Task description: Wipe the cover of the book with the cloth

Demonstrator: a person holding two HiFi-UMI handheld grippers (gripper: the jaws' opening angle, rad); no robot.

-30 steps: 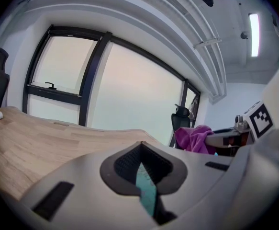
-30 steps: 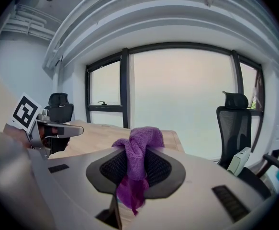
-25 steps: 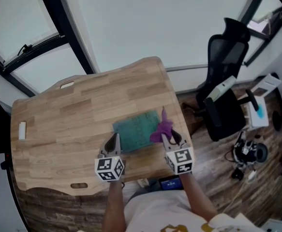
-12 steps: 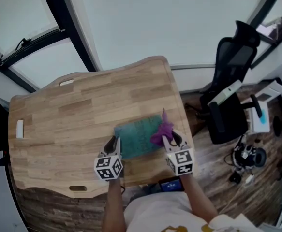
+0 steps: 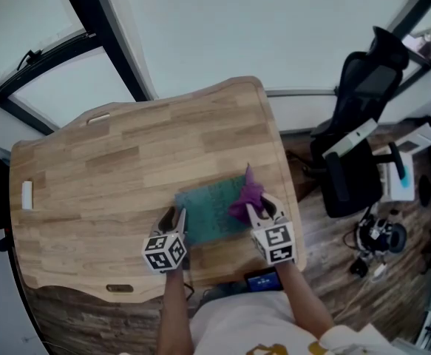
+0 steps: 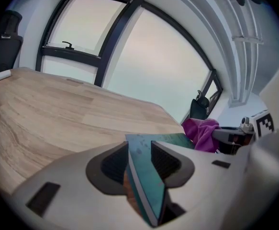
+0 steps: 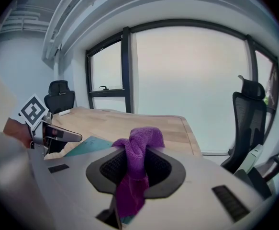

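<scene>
A teal book [image 5: 209, 213] lies on the wooden table [image 5: 126, 161] near its front right edge. My left gripper [image 5: 177, 217] is at the book's near left corner. Its jaws have just been opening, and in the left gripper view the book's corner [image 6: 146, 176] stands between the pads of the left gripper [image 6: 140, 159], which I read as open around it. My right gripper [image 5: 259, 208] is shut on a purple cloth [image 5: 246, 197], which hangs over the book's right edge. The cloth [image 7: 138, 152] bunches up between the jaws of the right gripper [image 7: 137, 164], with the book [image 7: 89, 145] to their left.
A small white block [image 5: 26, 194] lies at the table's far left edge. A black office chair [image 5: 355, 124] stands right of the table, with loose gear on the floor [image 5: 381, 235] beyond it. A big window runs behind the table.
Both grippers have sunk toward the book. The left jaws, shut before, now stand apart with the book's corner between them. The cloth stays in the right gripper.
</scene>
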